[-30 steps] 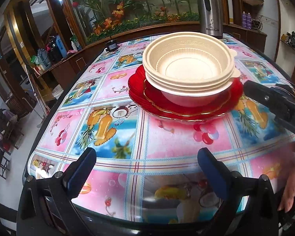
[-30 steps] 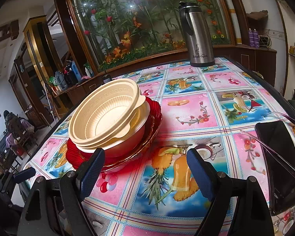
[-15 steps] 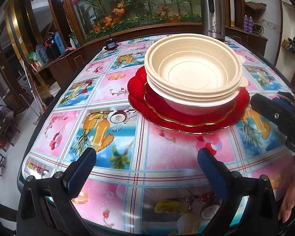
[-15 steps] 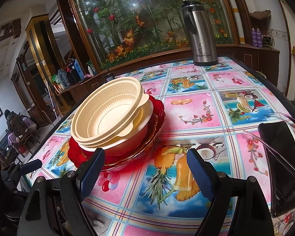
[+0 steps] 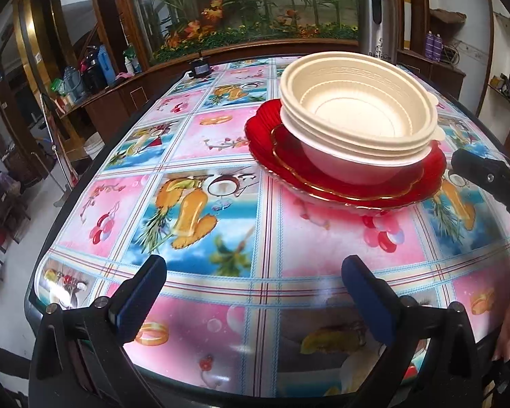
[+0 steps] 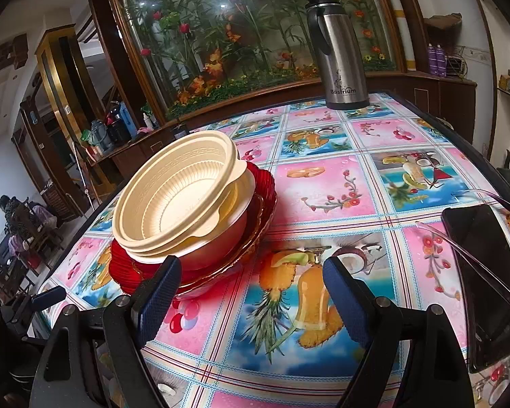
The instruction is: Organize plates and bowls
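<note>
Left wrist view: the left gripper (image 5: 253, 284) is spread and empty, low over the tablecloth (image 5: 200, 210); the nested cream bowls (image 5: 357, 125) sit on stacked red plates (image 5: 350, 187) ahead and to its right. Right wrist view: the right gripper (image 6: 251, 285) is spread and empty too, with the stack just ahead, left of its left finger. With both tongs clear, the stacking looks finished; any further nudge should come level at the plate rim so the tilted bowls don't slide.

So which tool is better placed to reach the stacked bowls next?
Right, probably. The right tool is open with the cream bowls just past its left finger; the left tool, also open, sits farther back.
</note>
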Tool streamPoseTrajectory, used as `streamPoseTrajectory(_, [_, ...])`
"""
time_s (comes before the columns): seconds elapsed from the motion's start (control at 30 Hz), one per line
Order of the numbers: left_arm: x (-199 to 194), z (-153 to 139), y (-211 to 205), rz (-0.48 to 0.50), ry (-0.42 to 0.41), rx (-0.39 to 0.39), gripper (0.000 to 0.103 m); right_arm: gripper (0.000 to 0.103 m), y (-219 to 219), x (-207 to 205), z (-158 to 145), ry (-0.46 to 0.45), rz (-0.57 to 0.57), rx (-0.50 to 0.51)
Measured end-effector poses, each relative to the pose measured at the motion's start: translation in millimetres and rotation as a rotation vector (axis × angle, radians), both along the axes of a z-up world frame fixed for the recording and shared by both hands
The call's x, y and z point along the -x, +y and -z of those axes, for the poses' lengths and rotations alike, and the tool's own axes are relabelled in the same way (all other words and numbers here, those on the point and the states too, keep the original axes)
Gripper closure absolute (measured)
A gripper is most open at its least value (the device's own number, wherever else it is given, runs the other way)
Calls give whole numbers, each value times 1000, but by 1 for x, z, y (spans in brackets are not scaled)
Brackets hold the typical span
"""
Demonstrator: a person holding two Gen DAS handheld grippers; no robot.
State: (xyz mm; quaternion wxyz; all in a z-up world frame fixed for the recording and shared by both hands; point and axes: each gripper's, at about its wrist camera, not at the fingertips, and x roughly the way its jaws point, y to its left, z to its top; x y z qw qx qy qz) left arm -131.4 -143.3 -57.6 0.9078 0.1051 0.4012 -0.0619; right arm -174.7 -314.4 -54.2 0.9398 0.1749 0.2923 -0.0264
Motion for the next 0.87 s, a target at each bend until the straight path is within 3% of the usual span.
streamPoseTrajectory(0.57, [13, -8, 9, -8, -25, -5, 0, 15, -1, 0, 0, -5, 4, 1])
streamPoseTrajectory(0.77, [14, -9, 14, 28, 11, 72, 0, 15, -1, 0, 0, -4, 4, 2])
streamPoseTrajectory(0.87, [19, -10, 12, 42, -6, 62, 0, 15, -2, 1, -1, -5, 5, 1])
